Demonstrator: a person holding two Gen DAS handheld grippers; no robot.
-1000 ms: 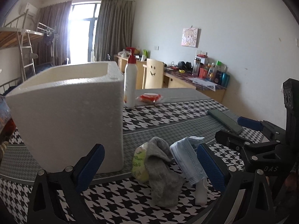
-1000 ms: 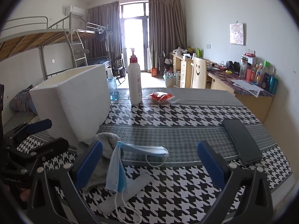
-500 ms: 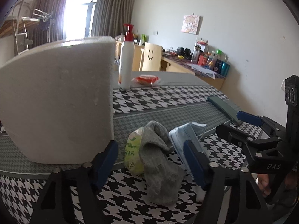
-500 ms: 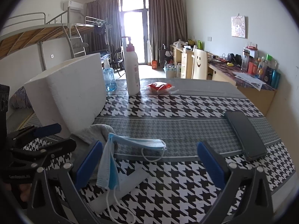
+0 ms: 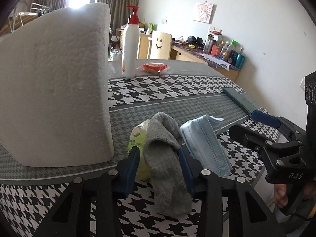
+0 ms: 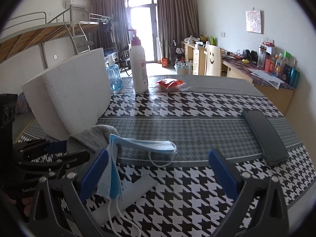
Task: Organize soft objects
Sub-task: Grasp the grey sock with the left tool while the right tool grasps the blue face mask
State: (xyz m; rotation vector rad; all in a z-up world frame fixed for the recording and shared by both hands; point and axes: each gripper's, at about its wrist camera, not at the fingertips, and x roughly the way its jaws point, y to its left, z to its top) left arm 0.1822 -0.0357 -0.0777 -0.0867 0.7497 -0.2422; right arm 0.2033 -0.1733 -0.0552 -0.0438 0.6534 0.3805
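Grey sock (image 5: 165,158), crumpled, lying on houndstooth tablecloth (image 5: 177,90) just in front of white foam box (image 5: 55,90); box at ten o'clock of sock in left wrist view. Left gripper (image 5: 159,169) straddling sock, jaws just closing, blue pads (image 5: 133,167) flanking the fabric on both sides; whether pads already press on it, cannot tell. Yellow-green packet (image 5: 138,138) tucked against sock at nine o'clock, partly behind left pad. Blue face mask (image 5: 205,138) touching sock at three o'clock, folded, ear loops trailing. Right gripper (image 6: 160,175) spread wide and empty, hovering low over tablecloth; mask draped beside its left pad (image 6: 94,171). White flat strip (image 6: 134,193) beneath mask. Dark phone (image 6: 264,136) at two o'clock of right gripper, well apart. Pump bottle (image 5: 130,45) and red packet (image 5: 154,67) at twelve o'clock, far end of table.
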